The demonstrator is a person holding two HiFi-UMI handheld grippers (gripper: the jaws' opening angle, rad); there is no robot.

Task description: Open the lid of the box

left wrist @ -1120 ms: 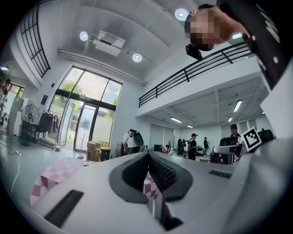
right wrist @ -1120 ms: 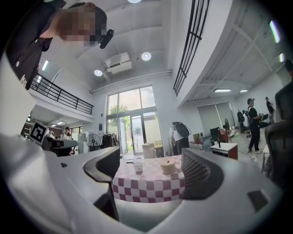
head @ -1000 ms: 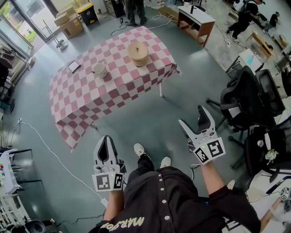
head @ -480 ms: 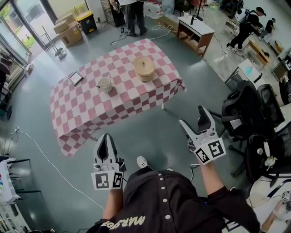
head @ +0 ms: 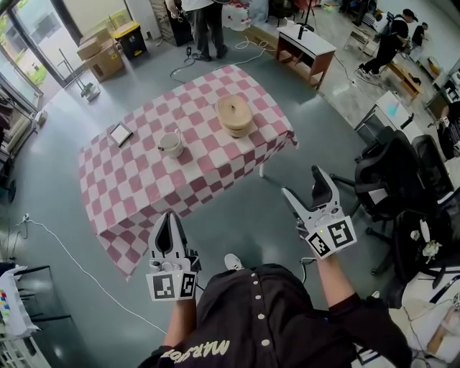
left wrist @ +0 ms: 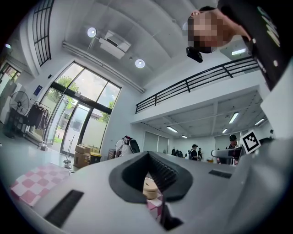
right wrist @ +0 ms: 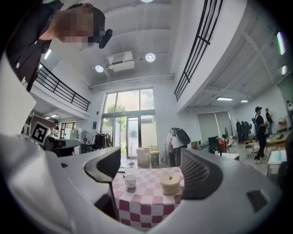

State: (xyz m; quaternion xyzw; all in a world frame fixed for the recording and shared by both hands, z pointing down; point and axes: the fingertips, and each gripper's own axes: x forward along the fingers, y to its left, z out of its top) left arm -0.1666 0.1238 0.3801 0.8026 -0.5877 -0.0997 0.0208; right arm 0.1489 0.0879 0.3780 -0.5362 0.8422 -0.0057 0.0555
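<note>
A round tan box (head: 235,115) with its lid on stands on a table (head: 144,187) covered by a pink-and-white checked cloth. Both grippers hang in the air well short of the table, near the person's body. My left gripper (head: 167,224) has its jaws together with nothing held; the left gripper view shows the box (left wrist: 149,189) through a narrow slit between them. My right gripper (head: 307,188) is open and empty, and in the right gripper view the box (right wrist: 170,182) shows between its spread jaws (right wrist: 155,176).
A white cup (head: 171,144) and a small flat tablet (head: 120,134) also lie on the cloth. Office chairs (head: 402,172) crowd the right side. A wooden desk (head: 305,43), cardboard boxes (head: 100,54) and a standing person (head: 201,21) are beyond the table. A cable (head: 65,251) runs over the floor at left.
The table and box have shifted lower and to the right in the head view as the person steps closer. Both grippers keep the same pose.
</note>
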